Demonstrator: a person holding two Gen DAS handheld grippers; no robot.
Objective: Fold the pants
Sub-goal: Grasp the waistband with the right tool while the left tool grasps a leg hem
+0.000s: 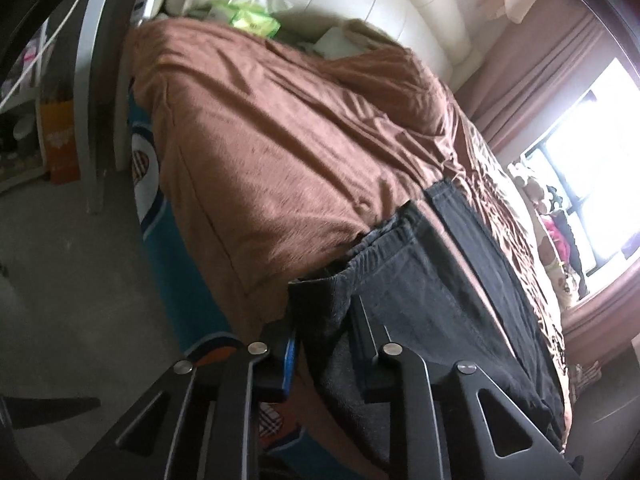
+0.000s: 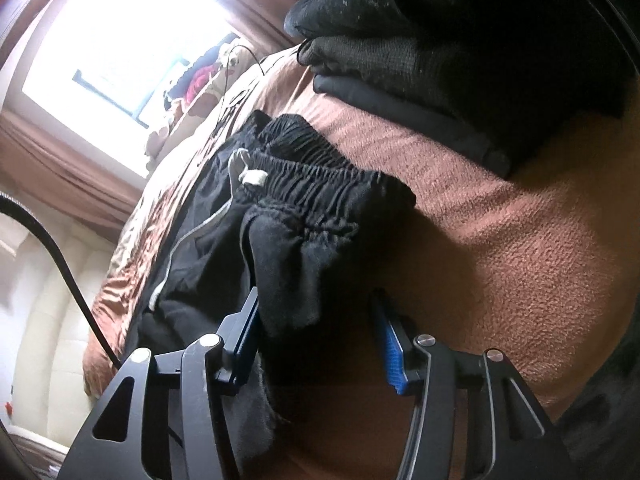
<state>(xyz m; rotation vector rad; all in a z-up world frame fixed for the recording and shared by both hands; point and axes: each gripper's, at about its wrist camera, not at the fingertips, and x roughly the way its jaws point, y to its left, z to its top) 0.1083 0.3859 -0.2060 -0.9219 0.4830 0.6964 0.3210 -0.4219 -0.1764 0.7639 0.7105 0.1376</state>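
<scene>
Left gripper (image 1: 324,344) is clamped on a fold of the black pants (image 1: 432,280) at the waistband corner, which sits at the near edge of the bed. The rest of the garment runs away along the brown blanket (image 1: 260,152) toward the window (image 1: 592,184).

Risk on this side: the bite looks shallow and near the hem, so a quick lift may let the cloth slide out. The bed edge drops to the floor (image 1: 60,248) just left of the grip; a released corner would likely hang over it. Open blanket up-left gives plenty of room to lay a fold. Green packets (image 1: 252,16) and other clutter sit far up by the headboard, well apart.

Right gripper (image 2: 316,336): jaws stand apart. The gathered waistband fabric (image 2: 312,200) hangs between them, against the left finger (image 2: 244,332), but the blue right pad (image 2: 390,344) is clear of it. No grip here yet, as far as the view shows.

Risks: closing now may catch only the outer layer, so the fold skews. The white drawstring (image 2: 248,172) lies loose just beyond and could snag. A pile of dark folded clothes (image 2: 440,60) sits near on the right, limiting sweep that way. Bare blanket lies between the pile and the pants; the cable (image 2: 52,252) on the left is well apart.
</scene>
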